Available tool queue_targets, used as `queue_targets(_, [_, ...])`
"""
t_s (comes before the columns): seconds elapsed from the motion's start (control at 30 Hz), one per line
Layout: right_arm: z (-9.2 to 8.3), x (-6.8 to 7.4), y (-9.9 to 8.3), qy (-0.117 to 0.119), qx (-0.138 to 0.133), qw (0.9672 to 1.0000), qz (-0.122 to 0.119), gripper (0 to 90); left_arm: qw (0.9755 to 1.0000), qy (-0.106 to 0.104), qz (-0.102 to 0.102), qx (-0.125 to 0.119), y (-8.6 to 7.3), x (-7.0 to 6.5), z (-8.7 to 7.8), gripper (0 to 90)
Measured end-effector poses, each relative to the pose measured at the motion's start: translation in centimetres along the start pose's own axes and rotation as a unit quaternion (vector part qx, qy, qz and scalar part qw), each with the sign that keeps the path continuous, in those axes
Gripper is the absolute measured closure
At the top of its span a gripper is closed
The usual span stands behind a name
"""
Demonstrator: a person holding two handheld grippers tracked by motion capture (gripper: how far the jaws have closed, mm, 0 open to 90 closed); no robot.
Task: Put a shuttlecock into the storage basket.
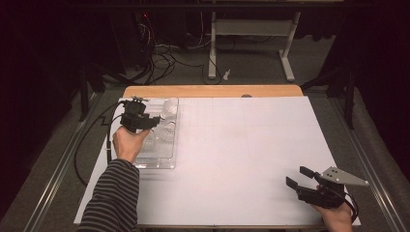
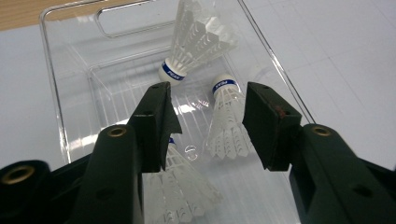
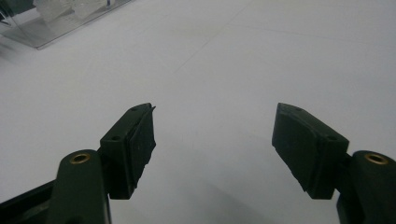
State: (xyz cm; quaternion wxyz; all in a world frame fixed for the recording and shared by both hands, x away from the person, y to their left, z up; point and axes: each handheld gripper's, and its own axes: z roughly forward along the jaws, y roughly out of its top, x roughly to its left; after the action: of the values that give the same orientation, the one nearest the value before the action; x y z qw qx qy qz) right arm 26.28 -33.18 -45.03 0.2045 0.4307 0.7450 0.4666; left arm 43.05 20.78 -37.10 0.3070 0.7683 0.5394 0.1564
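The fingers (image 2: 154,123) of the left gripper (image 2: 208,126) are flat, matte black blocks with squared pads and brass-coloured pivot bushings; they stand apart with no pad pressing on anything. This gripper hangs over a clear tray (image 2: 60,116), a rectangular bin of glossy transparent plastic with rounded corners, a ribbed floor and a slot handle cut in its far wall. Three shuttlecocks lie inside. The far shuttlecock (image 2: 198,39) lies with its white cap toward the camera, its skirt fanning away. The middle shuttlecock (image 2: 226,121) lies seen between the jaws, cap away. The near shuttlecock (image 2: 180,186) is partly hidden behind the left jaw. All have white, net-like plastic skirts and rounded caps ringed by a blue band with small white lettering too small to read with certainty.

In the high view the tray (image 1: 171,162) sits at the left edge of a smooth white sheet (image 1: 241,154) that covers a wooden table (image 1: 212,91); the left gripper (image 1: 155,121) is held by a hand from a striped sleeve (image 1: 113,198).

The right gripper (image 1: 296,177) rests at the near right corner, well apart from the tray, its jaws wide over bare sheet, a grey triangular plate on top.
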Motion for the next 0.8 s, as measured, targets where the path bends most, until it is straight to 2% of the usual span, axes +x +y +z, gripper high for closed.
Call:
queue_targets(0.3, [0.0,0.0,0.0,0.000,0.000,1.0000,0.001,30.4,0.9999,-0.002,0.017,-0.004,-0.1,-0.8,-0.4,47.4])
queue_targets(0.5, [0.0,0.0,0.0,0.000,0.000,1.0000,0.001,30.3,0.9996,-0.007,0.025,-0.007,-0.2,-1.2,-0.6,47.3])
queue_targets(0.8, [0.0,0.0,0.0,0.000,0.001,1.0000,0.002,30.3,0.9994,-0.016,0.025,-0.020,-0.7,-1.3,-1.1,47.6])
